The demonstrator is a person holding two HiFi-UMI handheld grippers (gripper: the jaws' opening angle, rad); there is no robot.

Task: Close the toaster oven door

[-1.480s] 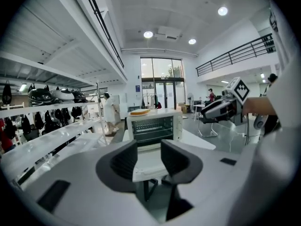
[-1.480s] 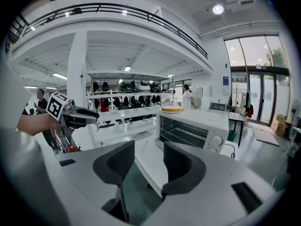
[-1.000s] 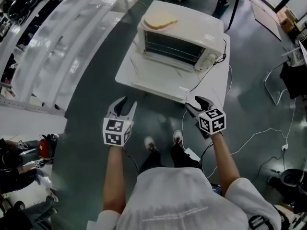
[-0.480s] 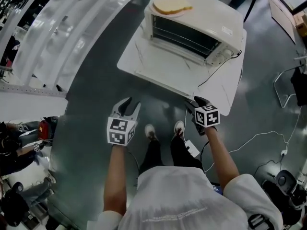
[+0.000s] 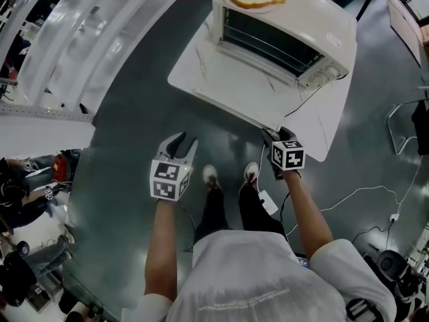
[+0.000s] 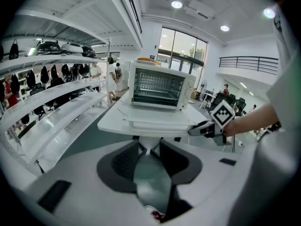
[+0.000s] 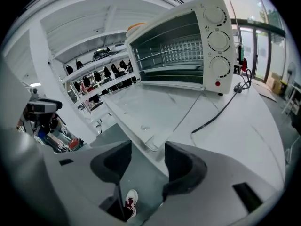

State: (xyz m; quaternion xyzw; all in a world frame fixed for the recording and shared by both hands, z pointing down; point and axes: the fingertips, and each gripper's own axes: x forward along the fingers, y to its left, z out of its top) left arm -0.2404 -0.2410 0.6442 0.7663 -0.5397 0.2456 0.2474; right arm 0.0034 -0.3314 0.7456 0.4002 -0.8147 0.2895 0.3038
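The approach is in hand: the toaster oven (image 5: 285, 25) door (image 5: 231, 79) is let down flat over the surface (image 5: 328, 126), the right gripper (image 5: 276, 133) is held near its front edge with fingers open and empty, the left gripper (image 5: 185, 140) is held over the floor, its empty fingers apart though just narrowed, and that edge must next be lifted.

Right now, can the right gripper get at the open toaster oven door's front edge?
Probably yes: the right gripper has its jaws open and empty, and the door has its front edge just ahead, with nothing between them.
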